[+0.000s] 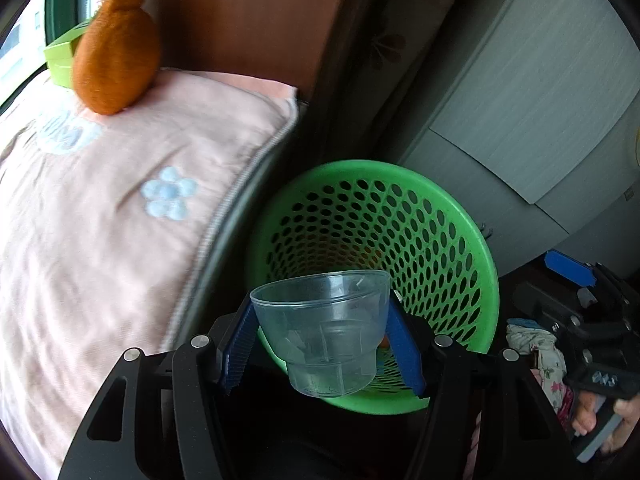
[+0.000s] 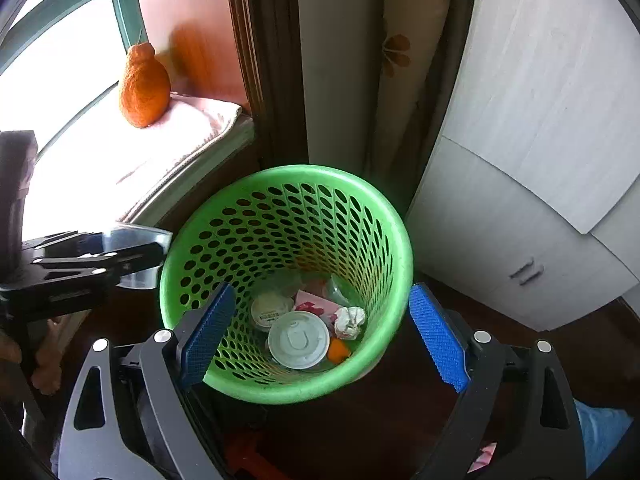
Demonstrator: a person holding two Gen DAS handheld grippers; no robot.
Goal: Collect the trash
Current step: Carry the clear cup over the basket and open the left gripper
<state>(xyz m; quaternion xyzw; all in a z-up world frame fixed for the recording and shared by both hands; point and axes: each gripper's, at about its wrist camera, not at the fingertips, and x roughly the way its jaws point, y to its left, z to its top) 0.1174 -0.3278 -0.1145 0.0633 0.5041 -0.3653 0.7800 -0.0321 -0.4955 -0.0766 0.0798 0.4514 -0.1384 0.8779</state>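
Clear ribbed cup (image 1: 326, 324), perforated green basket (image 1: 460, 216)

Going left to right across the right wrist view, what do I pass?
Left gripper shut on a clear plastic cup → orange fruit-shaped object on the pink cushion → green basket holding trash → floral curtain → grey cabinet.

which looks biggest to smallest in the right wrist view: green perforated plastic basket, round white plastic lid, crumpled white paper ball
1. Green perforated plastic basket
2. Round white plastic lid
3. Crumpled white paper ball

The lid and ball lie side by side in the basket, so nearness barely matters.
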